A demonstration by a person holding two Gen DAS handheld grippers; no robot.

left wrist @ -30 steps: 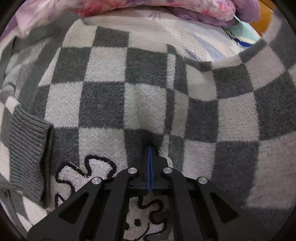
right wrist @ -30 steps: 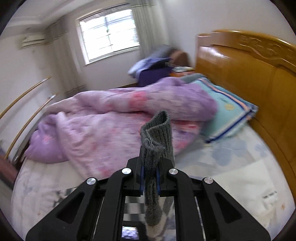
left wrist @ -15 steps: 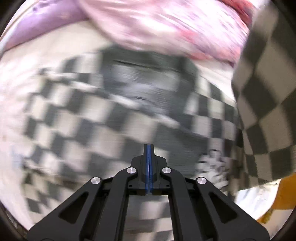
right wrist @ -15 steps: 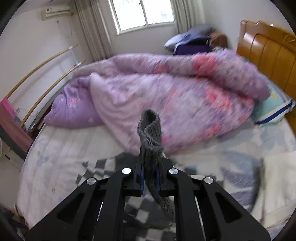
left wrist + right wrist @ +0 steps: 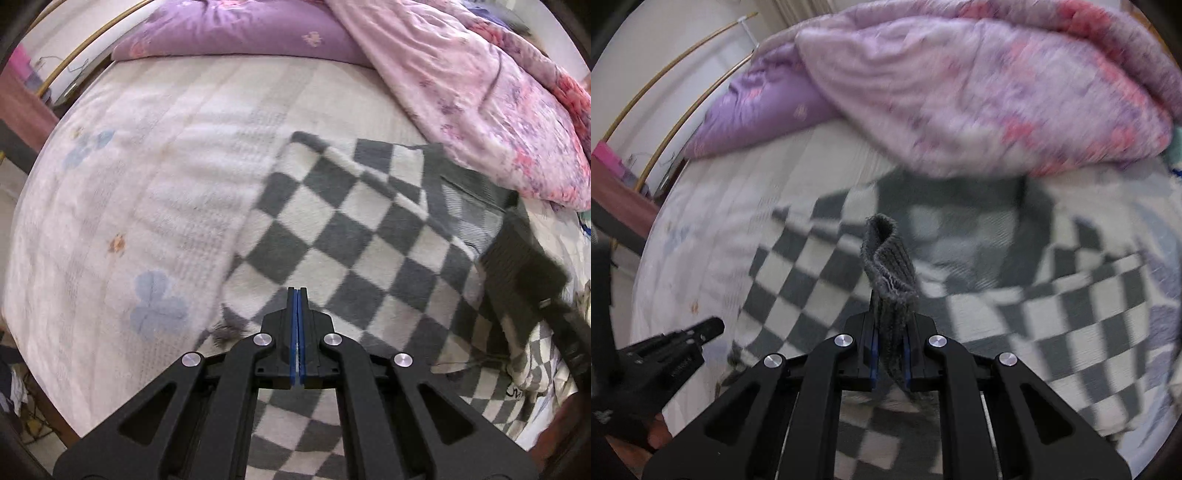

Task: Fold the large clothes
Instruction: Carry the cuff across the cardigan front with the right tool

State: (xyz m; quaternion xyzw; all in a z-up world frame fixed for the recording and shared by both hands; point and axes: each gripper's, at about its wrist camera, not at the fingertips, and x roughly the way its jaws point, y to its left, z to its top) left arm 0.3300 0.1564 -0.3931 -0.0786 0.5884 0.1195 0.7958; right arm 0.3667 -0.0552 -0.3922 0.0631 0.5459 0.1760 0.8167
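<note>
Two grippers: my left gripper (image 5: 297, 332) is pressed together with nothing in it, my right gripper (image 5: 889, 354) pinches the sweater (image 5: 354, 236) cuff (image 5: 888, 266). The sweater lies mid-frame on the bed (image 5: 147, 166). A loose pinch could drop the cuff crooked.

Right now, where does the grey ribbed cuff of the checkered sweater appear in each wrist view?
Left wrist view: grey ribbed cuff blurred at the right edge, above the checkered sweater.
Right wrist view: centre, upright in the right tool.
Shared landmark: the pink floral quilt along the top.
</note>
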